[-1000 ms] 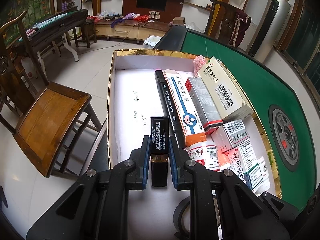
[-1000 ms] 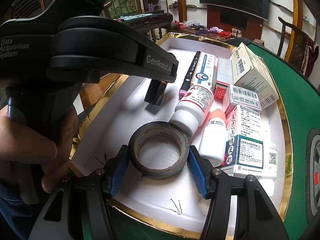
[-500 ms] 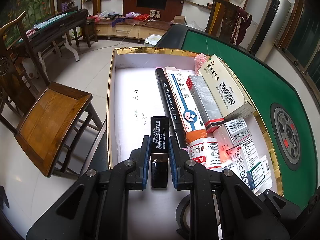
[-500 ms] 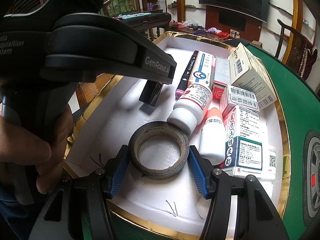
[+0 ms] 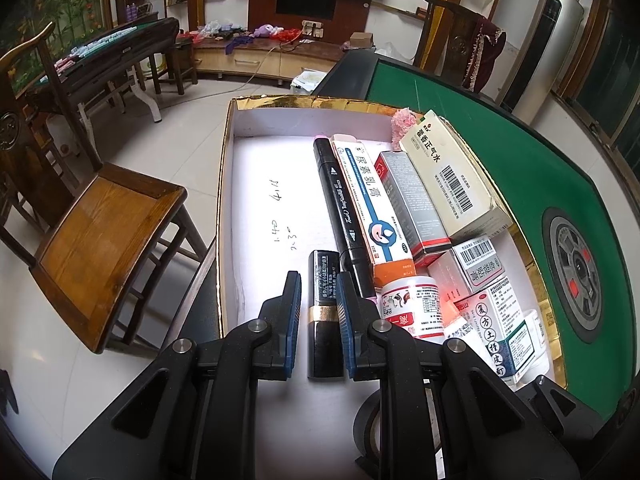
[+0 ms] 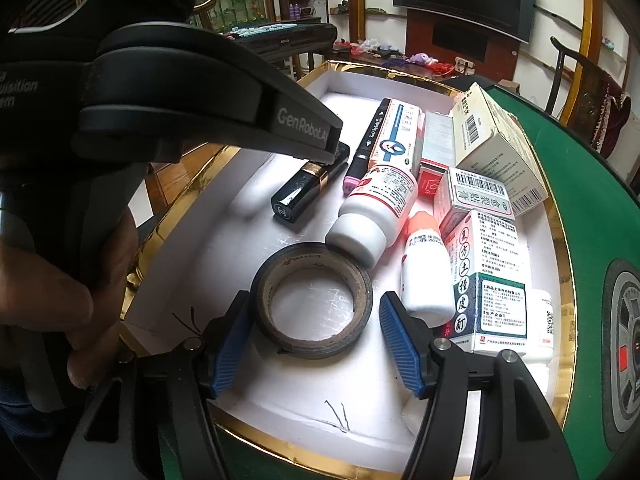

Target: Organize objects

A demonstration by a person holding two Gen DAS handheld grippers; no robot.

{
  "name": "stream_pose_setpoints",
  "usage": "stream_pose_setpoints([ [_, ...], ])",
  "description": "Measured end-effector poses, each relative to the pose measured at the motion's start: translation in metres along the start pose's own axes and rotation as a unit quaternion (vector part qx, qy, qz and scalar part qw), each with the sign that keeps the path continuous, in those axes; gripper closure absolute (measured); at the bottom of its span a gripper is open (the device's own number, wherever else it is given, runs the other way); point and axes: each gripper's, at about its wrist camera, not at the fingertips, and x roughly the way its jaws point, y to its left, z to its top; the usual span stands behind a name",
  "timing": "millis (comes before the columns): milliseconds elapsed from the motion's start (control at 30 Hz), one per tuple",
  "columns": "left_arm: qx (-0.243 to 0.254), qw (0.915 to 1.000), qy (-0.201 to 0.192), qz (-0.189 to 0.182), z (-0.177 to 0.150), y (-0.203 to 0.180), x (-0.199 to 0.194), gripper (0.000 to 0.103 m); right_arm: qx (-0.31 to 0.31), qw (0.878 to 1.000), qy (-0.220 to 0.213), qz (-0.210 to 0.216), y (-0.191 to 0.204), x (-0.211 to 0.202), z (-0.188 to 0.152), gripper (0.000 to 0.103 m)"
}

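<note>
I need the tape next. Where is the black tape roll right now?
In the right wrist view, the black tape roll lies flat on the box floor between the opening right gripper jaws, touching the white bottle.

Black left tool, blue ribbed pads, silver screws, white "GenRobot.AI" lettering

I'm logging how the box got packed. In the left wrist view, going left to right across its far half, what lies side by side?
Black marker → blue-and-white ointment carton → grey-and-red carton → cream barcode box, tilted on the box's gold rim.
</note>
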Motion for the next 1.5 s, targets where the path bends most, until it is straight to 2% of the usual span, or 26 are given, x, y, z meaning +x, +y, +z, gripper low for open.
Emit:
stream_pose_setpoints([
  [333, -0.007, 1.0000, 0.001, 0.000, 0.001, 0.002, -0.002, 0.085, 0.004, 1.000, -0.001, 0.002, 0.002, -0.008, -0.003, 0.037],
  [400, -0.010, 1.0000, 0.000, -0.001, 0.001, 0.001, -0.002, 0.085, 0.005, 1.000, -0.004, 0.003, 0.003, -0.011, -0.002, 0.034],
  [433, -0.010, 0.9999, -0.001, -0.001, 0.001, 0.001, -0.002, 0.083, 0.004, 1.000, -0.005, 0.004, 0.003, -0.012, -0.001, 0.032],
  [500, -0.012, 0.9999, -0.003, -0.003, 0.002, 0.002, -0.003, 0.065, -0.001, 1.000, -0.010, 0.003, 0.005, -0.017, 0.000, 0.028],
  [633, -0.010, 0.9999, -0.012, -0.003, 0.002, 0.001, -0.006, 0.062, -0.015, 1.000, -0.019, -0.012, 0.008, -0.023, 0.000, 0.028],
  [833, -0.013, 0.9993, -0.032, -0.012, 0.003, -0.001, -0.014, 0.043, -0.034, 0.997, -0.045, -0.046, 0.008, -0.038, 0.003, 0.024],
  [867, -0.013, 0.9993, -0.034, -0.008, 0.003, -0.002, -0.015, 0.034, -0.036, 0.997, -0.052, -0.046, 0.007, -0.042, 0.004, 0.023],
  [1033, -0.009, 0.9987, -0.049, 0.002, 0.002, -0.007, -0.019, 0.032, -0.021, 0.995, -0.078, -0.058, -0.003, -0.068, 0.000, 0.022],
  [1167, -0.013, 0.9949, -0.095, 0.029, 0.000, -0.011, -0.035, 0.032, 0.000, 0.993, -0.107, -0.056, -0.019, -0.090, -0.004, 0.022],
  [1267, -0.025, 0.9857, -0.155, 0.062, -0.006, -0.017, -0.057, 0.032, 0.011, 0.989, -0.141, -0.054, -0.033, -0.112, -0.015, 0.020],
  [1333, -0.030, 0.9811, -0.180, 0.065, -0.010, -0.020, -0.071, 0.032, 0.019, 0.986, -0.155, -0.054, -0.039, -0.124, -0.025, 0.014],
  [1467, -0.034, 0.9716, -0.228, 0.055, -0.034, -0.028, -0.103, 0.031, 0.044, 0.980, -0.188, -0.055, -0.048, -0.154, -0.051, 0.013],
  [1500, -0.033, 0.9689, -0.239, 0.055, -0.041, -0.030, -0.109, 0.028, 0.050, 0.978, -0.195, -0.054, -0.049, -0.160, -0.058, 0.013],
])
